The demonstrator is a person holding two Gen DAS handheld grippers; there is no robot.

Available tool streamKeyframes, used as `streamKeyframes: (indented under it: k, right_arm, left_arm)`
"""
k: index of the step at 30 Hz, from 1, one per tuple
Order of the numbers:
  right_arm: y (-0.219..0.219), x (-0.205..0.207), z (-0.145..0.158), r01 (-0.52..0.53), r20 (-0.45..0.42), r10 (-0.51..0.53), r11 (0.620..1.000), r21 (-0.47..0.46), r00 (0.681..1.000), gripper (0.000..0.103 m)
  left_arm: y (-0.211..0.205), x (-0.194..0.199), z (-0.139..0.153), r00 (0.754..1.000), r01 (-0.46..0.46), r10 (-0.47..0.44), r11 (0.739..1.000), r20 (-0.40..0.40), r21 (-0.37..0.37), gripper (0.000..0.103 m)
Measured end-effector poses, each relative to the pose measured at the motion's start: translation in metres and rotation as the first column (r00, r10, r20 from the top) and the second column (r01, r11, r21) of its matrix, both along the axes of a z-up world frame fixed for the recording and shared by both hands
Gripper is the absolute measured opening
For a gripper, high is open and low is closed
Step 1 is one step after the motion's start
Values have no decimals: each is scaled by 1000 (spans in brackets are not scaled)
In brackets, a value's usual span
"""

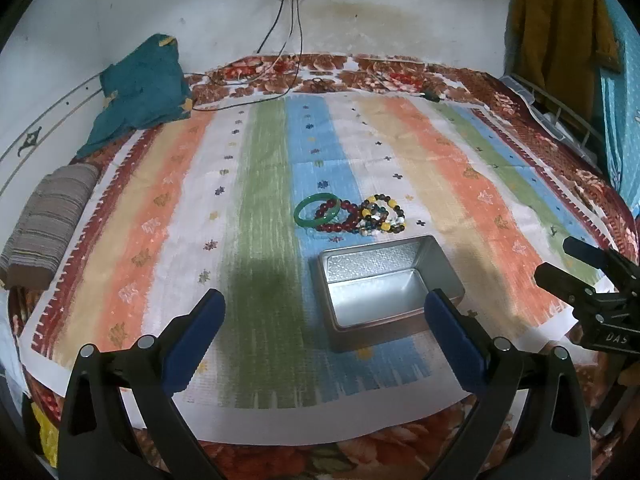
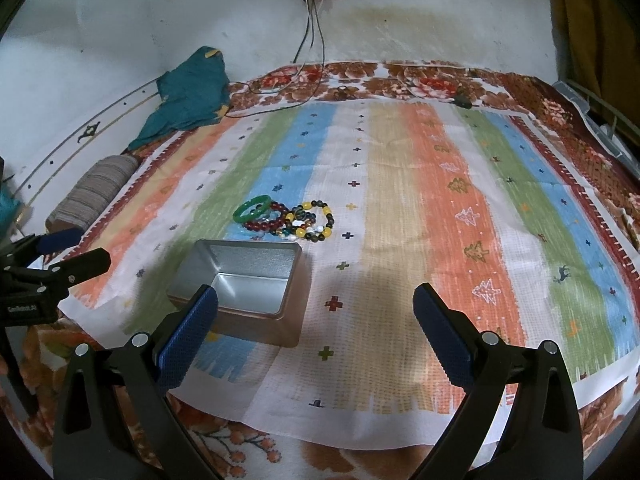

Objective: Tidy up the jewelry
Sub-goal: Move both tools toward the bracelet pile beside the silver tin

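Green bangle [image 1: 317, 211] overlaps beaded bracelets [image 1: 370, 218] just beyond empty open tin [image 1: 390, 286].

one tin [image 1: 390, 286] – one green bangle [image 1: 317, 211] – about three beaded bracelets [image 1: 382, 216], overlapping – two tools [image 1: 324, 312].

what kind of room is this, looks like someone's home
Most likely a bedroom at home: the work surface looks like a bed with a floral blanket under a striped cloth, a rolled bolster by the wall, and clothes hanging nearby.
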State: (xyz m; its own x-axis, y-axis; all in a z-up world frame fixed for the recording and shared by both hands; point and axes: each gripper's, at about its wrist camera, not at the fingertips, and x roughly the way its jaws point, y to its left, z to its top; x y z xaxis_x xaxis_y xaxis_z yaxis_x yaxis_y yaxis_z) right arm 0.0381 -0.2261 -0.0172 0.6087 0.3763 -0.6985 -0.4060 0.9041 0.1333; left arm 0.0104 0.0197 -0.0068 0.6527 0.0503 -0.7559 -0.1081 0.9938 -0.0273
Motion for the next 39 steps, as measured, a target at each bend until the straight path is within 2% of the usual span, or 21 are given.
streamKeyframes:
  k: [16,22,27,34,39]
  right_arm:
    - [5,12,-2,-2,-22,2,1000,-8,1000,99]
    - [8,20,3,-5,-13,4,1000,-14,1000,99]
    - [10,33,2,-1,-15,1,999,-41,1000,99]
    - [13,52,1,13,-24,-14,999,-51,1000,99]
    - [16,63,-1,10,-39,-12,999,-53,999,99]
  left_arm:
    - [4,9,0,1000,-23,23,1000,-15,1,98]
    - [11,30,2,999,-33,34,998,-20,59,98]
    - [12,41,-1,999,-16,18,999,-44,38,98]
    - [2,57,2,1000,-5,8,992,-27,124,98]
    - [6,71,0,999,-13,19,992,-43,122,98]
